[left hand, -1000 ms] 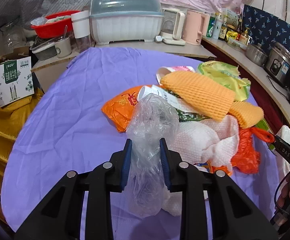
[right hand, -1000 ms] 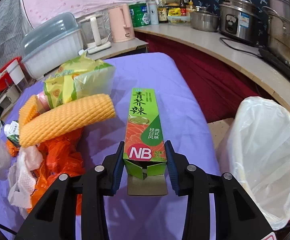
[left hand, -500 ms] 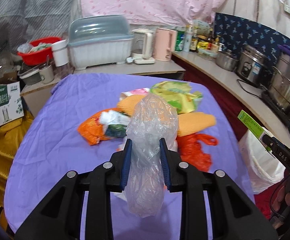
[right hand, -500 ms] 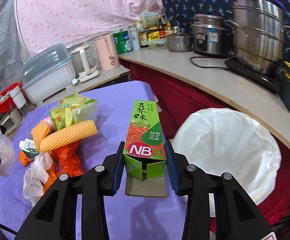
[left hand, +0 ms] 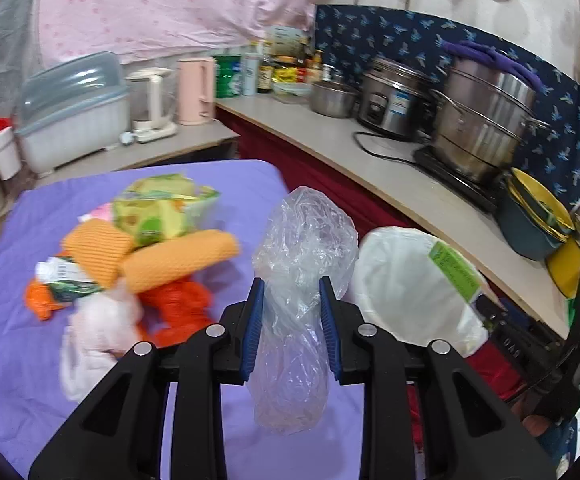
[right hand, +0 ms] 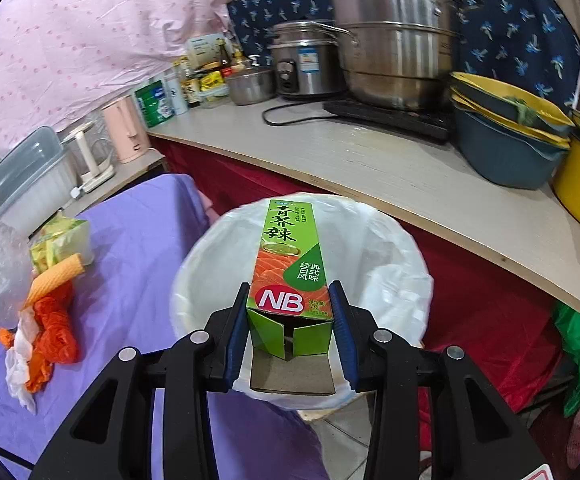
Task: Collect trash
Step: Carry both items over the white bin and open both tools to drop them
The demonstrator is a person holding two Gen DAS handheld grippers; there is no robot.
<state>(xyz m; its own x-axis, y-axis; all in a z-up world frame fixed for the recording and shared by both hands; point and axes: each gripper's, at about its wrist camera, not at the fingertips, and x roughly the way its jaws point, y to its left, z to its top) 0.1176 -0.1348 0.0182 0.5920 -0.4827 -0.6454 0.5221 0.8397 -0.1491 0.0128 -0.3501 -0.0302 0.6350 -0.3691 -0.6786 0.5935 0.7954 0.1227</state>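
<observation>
- Carton (right hand: 290, 264), green, is clamped at its open end by the right hand-held gripper (right hand: 290, 316) above the white-lined bin (right hand: 394, 280); judged light, stiff, crushable
- Clear plastic bag (left hand: 302, 280) is pinched by the left hand-held gripper (left hand: 292, 320) over the purple tabletop (left hand: 69, 200); judged limp, slippery, best gathered mid-bunch
</observation>
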